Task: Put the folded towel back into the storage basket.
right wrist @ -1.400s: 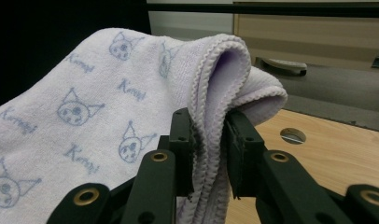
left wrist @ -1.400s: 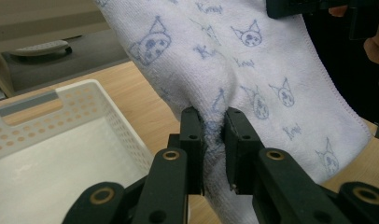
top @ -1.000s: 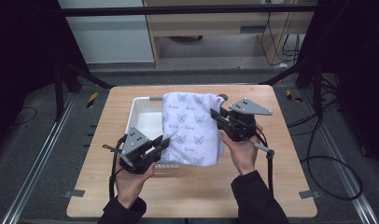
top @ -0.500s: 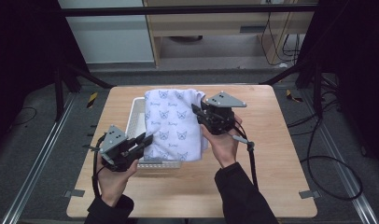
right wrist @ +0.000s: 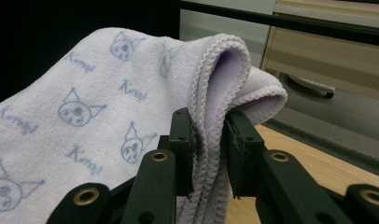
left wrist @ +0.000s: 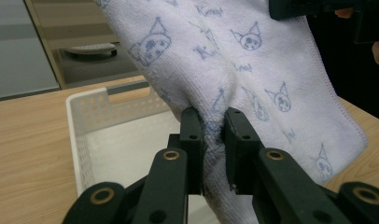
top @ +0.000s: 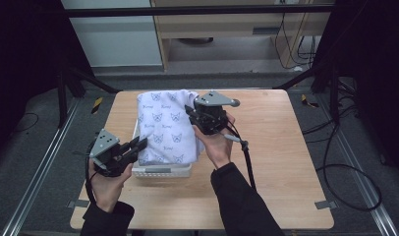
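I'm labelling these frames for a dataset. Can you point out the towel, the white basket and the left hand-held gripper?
towel [top: 164, 125]: high view, the middle of its printed cloth.
white basket [left wrist: 76, 135]: left gripper view, its perforated side wall.
left hand-held gripper [left wrist: 214, 140]: left gripper view, midway between its fingertips, where they pinch the towel.

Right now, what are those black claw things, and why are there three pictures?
A person holds a black pinching tool in each hand: the left tool and the right tool. One camera looks down from above the wooden table. Two more cameras ride on the tools, so those pictures look along each tool's jaws. On the table sits a white basket. Both tools are shut on a towel printed with little cat faces, holding it up over the basket. The left grips it low down, the right grips a folded edge.
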Motion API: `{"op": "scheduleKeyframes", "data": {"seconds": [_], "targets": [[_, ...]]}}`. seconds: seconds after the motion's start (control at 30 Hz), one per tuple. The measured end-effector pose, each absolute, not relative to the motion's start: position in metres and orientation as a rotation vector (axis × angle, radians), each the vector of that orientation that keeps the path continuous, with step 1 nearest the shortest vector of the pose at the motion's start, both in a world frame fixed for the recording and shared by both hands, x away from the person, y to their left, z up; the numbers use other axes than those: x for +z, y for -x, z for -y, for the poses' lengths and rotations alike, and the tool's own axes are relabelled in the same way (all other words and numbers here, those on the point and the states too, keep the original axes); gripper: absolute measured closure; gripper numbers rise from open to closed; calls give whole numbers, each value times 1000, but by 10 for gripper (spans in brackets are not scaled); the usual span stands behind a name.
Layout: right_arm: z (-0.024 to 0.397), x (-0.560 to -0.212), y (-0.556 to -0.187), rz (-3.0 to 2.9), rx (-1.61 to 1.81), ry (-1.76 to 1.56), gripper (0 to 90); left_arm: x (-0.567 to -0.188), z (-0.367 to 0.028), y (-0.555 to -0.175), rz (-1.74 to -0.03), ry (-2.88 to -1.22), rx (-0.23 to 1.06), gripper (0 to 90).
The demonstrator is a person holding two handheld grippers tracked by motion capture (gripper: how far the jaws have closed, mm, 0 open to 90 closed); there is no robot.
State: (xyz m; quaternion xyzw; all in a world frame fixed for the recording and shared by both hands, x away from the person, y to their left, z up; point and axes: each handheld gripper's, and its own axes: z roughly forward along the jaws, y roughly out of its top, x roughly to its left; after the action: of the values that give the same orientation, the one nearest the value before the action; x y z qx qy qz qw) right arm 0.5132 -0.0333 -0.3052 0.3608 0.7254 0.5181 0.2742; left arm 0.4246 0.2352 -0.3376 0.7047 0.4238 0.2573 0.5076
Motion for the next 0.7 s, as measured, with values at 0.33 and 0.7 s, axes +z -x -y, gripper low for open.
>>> {"op": "scheduleKeyframes", "data": {"seconds": [0.33,0.7], "targets": [[13,-309,-527,-1957,1403,-962,742,-342,-250,-432,-1064,-1672,650,783],[-3,-316,-541,-1977,1404,-966,742,-350,-263,-444,-1116,-1656,649,784]]}}
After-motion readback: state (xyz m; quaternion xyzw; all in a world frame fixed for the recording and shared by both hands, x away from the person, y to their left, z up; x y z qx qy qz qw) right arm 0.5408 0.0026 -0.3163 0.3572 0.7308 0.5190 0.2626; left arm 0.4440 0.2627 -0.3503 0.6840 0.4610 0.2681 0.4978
